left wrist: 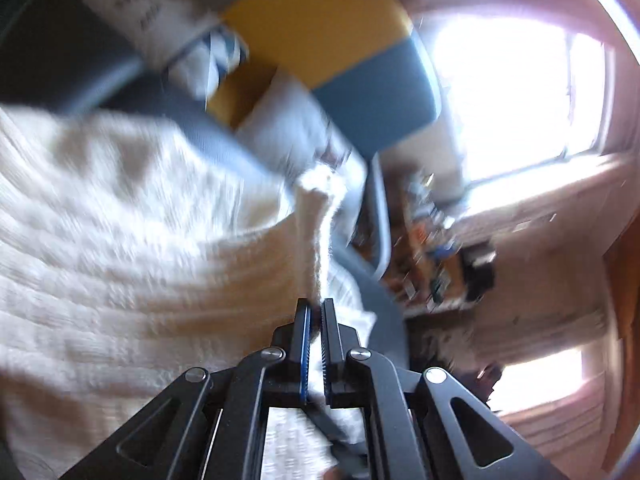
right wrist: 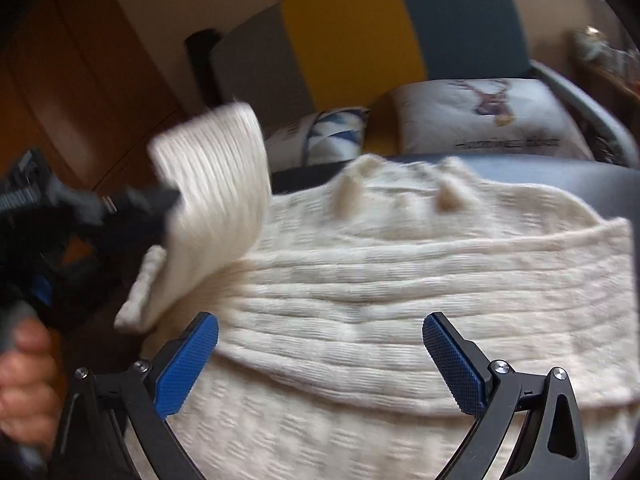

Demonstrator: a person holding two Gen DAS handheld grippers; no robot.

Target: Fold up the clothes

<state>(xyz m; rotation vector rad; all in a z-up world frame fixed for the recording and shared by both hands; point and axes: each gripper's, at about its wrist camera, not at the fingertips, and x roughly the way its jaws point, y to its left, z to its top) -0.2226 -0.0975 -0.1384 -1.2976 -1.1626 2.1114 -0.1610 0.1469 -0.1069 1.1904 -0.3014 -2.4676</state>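
Note:
A cream knitted sweater [right wrist: 400,280] lies spread over a dark seat, its collar toward the cushions. My left gripper [left wrist: 317,304] is shut on the sweater's sleeve [left wrist: 318,240], which rises as a thin strip from between the pads. In the right wrist view that sleeve [right wrist: 216,184] is lifted over the sweater's left side, with the left gripper [right wrist: 172,200] clamped on its edge and a hand [right wrist: 24,380] below it. My right gripper [right wrist: 320,328] hangs open just above the sweater's body, nothing between its blue pads [right wrist: 188,360].
A sofa [right wrist: 352,40] with grey, yellow and blue back panels stands behind the sweater. Two cushions rest on it, one with a deer print [right wrist: 488,120], one patterned blue and white [right wrist: 320,136]. Brown wooden doors [right wrist: 80,80] stand left. Bright windows [left wrist: 520,92] and a cluttered surface [left wrist: 440,248] show right.

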